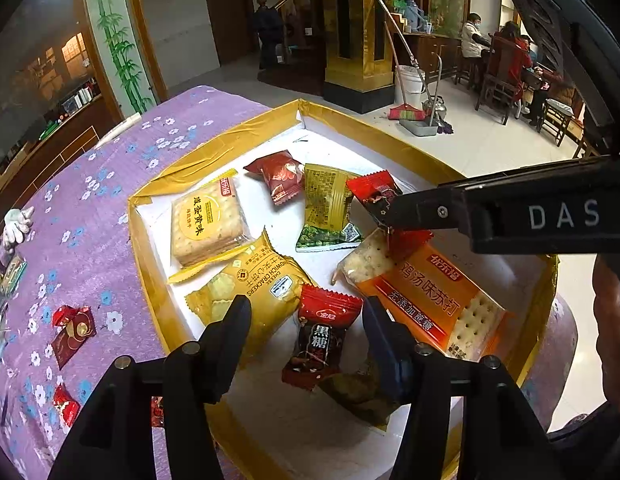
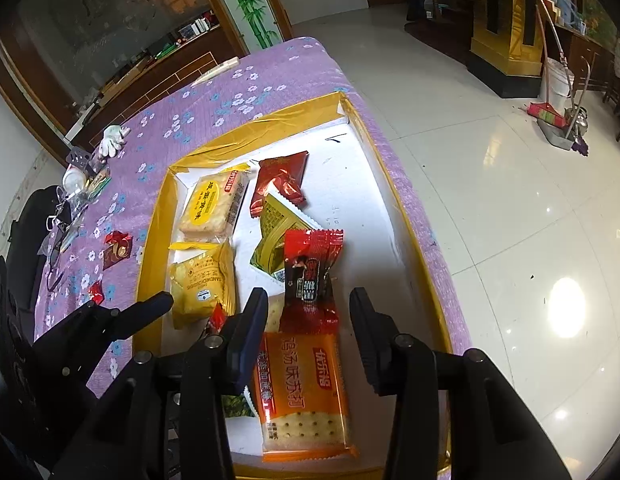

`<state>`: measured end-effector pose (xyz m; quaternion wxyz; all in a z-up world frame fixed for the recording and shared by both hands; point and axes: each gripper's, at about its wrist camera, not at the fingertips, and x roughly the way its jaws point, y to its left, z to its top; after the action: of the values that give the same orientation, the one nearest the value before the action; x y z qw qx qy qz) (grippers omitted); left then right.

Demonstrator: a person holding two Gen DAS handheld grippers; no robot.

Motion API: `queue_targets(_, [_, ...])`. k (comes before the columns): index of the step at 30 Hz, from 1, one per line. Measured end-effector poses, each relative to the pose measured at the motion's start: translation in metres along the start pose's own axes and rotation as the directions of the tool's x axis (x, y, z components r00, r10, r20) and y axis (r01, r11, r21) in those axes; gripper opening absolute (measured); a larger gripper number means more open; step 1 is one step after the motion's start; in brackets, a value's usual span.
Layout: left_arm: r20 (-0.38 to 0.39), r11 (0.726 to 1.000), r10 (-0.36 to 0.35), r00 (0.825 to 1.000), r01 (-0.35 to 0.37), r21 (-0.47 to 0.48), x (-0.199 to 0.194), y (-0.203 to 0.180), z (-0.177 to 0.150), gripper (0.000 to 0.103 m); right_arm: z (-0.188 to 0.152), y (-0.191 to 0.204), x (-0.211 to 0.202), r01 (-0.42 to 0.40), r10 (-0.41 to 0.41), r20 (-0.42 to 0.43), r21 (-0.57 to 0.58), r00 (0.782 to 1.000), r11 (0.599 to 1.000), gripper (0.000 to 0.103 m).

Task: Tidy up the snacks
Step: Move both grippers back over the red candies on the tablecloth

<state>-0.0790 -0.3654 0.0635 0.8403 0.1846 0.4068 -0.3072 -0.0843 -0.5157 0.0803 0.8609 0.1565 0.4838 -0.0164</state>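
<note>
Left gripper: jaws apart, released; a red brown-sugar candy lies between the fingers, untouched.
Right gripper: jaws parted; a second red candy stands just ahead between the tips, and I cannot tell if the pads touch it.
Left view only: the right gripper's tip meeting that candy's crinkled wrapper; seated people far behind.
Right view only: bare glossy floor tile beyond the tray's right rim.
Tray: shallow, white floor, gold taped walls.
Orange soda-cracker pack: flat, glossy, directly under the right gripper.
Yellow sandwich-cracker bag: puffy, beside the left finger.
Cloth: purple, flowered, with loose red sweets left of the tray.
</note>
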Motion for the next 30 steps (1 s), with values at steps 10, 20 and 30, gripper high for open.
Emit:
queue_targets(10, [0.01,1.0,0.005,1.0,-0.005,0.014,-0.008,0.0,-0.005,0.061,-0.009,0.005,-0.005,0.006,-0.006,0.001,0.01,1.0,1.0,0.042])
queue_targets(20, [0.021,1.0,0.004,1.0,-0.005,0.022,-0.014,0.001,-0.009,0.061,-0.015,0.009,-0.009,0.009,-0.009,0.004,0.018,1.0,1.0,0.045])
queue_targets(30, [0.025,1.0,0.008,1.0,-0.008,0.019,-0.021,0.008,-0.015,0.061,-0.02,0.016,-0.011,0.008,-0.008,0.004,0.021,1.0,1.0,0.046])
